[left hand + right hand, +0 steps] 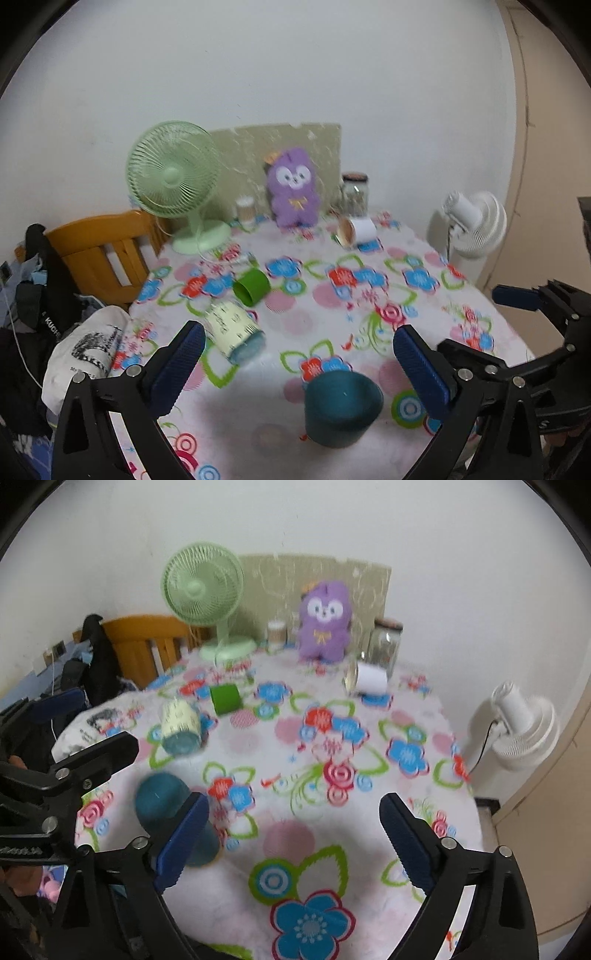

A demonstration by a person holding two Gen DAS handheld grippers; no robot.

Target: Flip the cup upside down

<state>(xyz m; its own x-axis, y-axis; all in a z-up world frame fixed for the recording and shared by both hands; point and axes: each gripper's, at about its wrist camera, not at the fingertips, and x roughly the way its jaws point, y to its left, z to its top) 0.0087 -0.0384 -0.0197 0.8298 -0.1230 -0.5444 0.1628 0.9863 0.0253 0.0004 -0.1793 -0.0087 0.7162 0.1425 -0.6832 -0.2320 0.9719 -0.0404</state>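
The counter [332, 317], under a bright flowered cloth, fills the room's middle, with a wooden chair [99, 251] pushed against it at nine o'clock. A pale green fan [171, 177] stands at the far edge around eleven o'clock, and a white fan [517, 727] sits off the counter at three o'clock. A purple plush [293, 188] leans against a board at twelve o'clock, probably just parked out of the working area, with a glass jar [355, 194] beside it.

Four cups lie scattered. The teal cup [341, 406] is nearest, seemingly on its side with its mouth turned toward the left gripper [299, 365], at about six o'clock on the counter. I judge it to be the cup to flip, since both tools hover near it. The left fingers [177, 365] are spread wide and hold nothing, framing that cup. The right gripper [293, 838] is likewise wide open and empty, with the cup just outside its left finger at nine o'clock.

Farther off lie a cream cup [234, 328], a green cup [252, 287] and a white cup [356, 230], all tipped over.
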